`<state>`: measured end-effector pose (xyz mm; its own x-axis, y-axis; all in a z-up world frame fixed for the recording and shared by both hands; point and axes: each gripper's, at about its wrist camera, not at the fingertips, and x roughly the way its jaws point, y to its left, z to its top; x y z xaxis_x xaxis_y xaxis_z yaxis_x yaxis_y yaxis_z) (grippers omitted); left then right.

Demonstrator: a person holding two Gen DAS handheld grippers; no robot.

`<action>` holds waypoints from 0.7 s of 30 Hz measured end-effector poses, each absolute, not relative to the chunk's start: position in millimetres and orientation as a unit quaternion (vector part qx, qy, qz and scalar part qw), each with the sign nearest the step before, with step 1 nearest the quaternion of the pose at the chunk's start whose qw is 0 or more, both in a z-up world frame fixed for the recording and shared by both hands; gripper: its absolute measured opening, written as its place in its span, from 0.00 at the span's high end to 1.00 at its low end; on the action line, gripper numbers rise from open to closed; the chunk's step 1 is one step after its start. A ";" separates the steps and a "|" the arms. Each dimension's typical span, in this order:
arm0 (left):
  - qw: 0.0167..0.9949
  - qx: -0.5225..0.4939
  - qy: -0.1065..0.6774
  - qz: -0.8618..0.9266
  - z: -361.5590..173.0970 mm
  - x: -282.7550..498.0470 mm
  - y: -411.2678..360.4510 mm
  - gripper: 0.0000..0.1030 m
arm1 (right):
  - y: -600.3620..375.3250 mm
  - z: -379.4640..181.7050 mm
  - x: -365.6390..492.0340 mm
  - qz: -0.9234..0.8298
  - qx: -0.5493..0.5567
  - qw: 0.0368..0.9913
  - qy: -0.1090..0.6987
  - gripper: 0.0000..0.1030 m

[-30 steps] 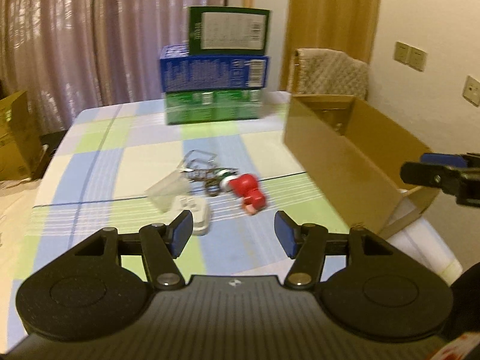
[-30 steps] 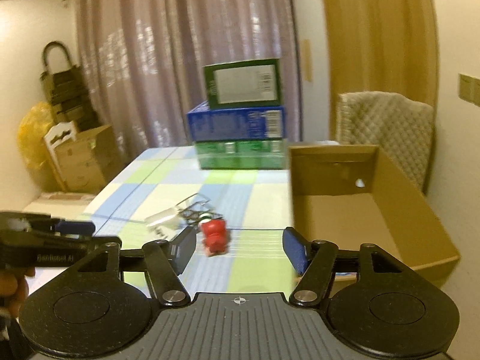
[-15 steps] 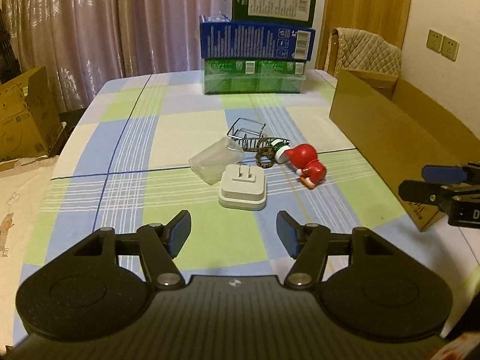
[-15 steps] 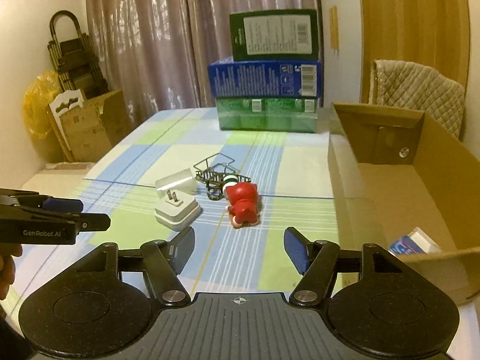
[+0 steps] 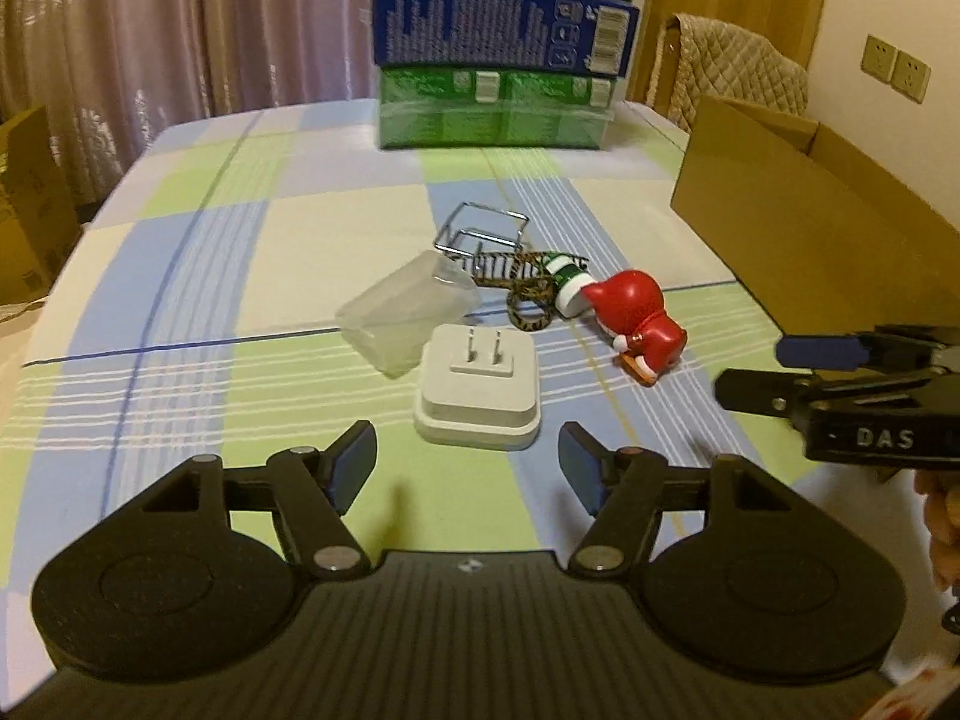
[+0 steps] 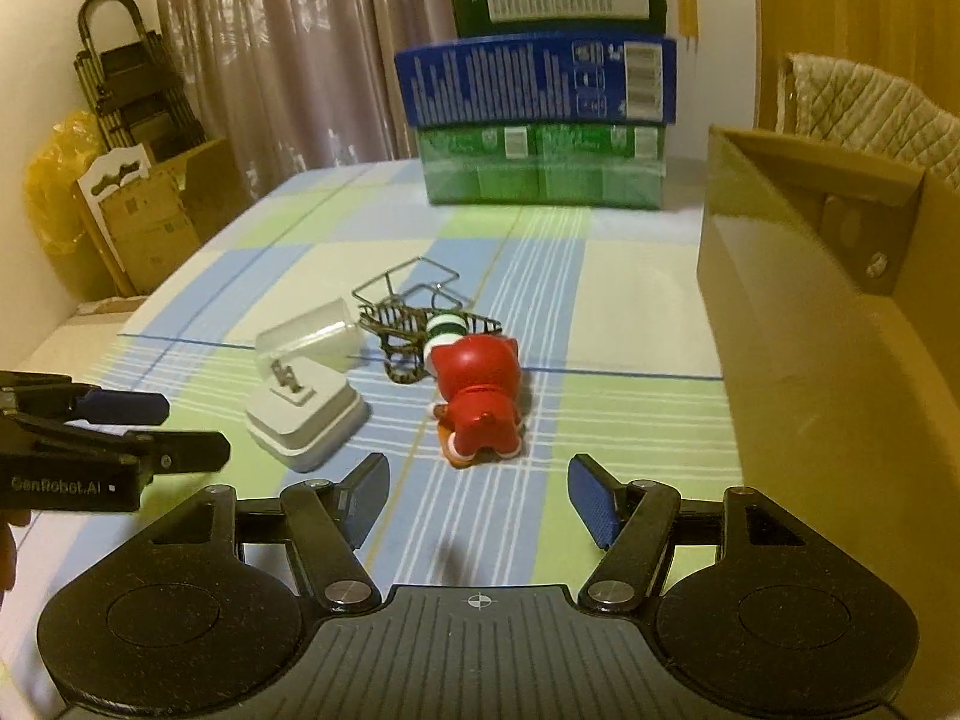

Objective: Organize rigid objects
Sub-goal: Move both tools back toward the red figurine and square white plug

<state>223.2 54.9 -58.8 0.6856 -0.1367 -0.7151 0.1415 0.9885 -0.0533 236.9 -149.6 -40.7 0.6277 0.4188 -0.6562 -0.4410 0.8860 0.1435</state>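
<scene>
Both grippers tilted down over checked table (image 5: pixel 180 276). Left gripper (image 5: pixel 468 465) just short of white plug adapter (image 5: pixel 478 390), fingers just been opening, nothing between. Right gripper (image 6: pixel 478 495) aimed at red toy figure (image 6: pixel 477 402) lying on side, fingers apart, empty. Cardboard box (image 6: pixel 840 324) right of pile.

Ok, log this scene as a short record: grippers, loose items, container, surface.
left gripper: open, jaws just opening, nothing between them, facing the white plug adapter
right gripper: open, empty, facing the red figurine
other loose items: clear plastic cup on its side, wire rack
container: cardboard box, right of the items
surface: checked tablecloth
</scene>
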 end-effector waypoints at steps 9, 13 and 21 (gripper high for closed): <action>0.911 0.010 0.403 -0.086 -78.8 256.7 45.0 0.39 | -137.7 -58.7 265.4 0.242 -0.028 0.896 0.372 0.39; 0.906 0.008 0.413 -0.089 -87.8 269.3 45.4 0.39 | -135.5 -61.0 273.4 0.246 -0.028 0.894 0.373 0.39; 0.906 0.009 0.412 -0.092 -92.7 280.5 42.9 0.41 | -130.3 -63.2 285.7 0.248 -0.021 0.896 0.368 0.39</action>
<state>280.5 42.9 -92.7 0.6432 -0.1598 -0.7489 0.1744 0.9829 -0.0600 285.7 -130.3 -63.2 0.6057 0.4284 -0.6705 -0.4598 0.8762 0.1446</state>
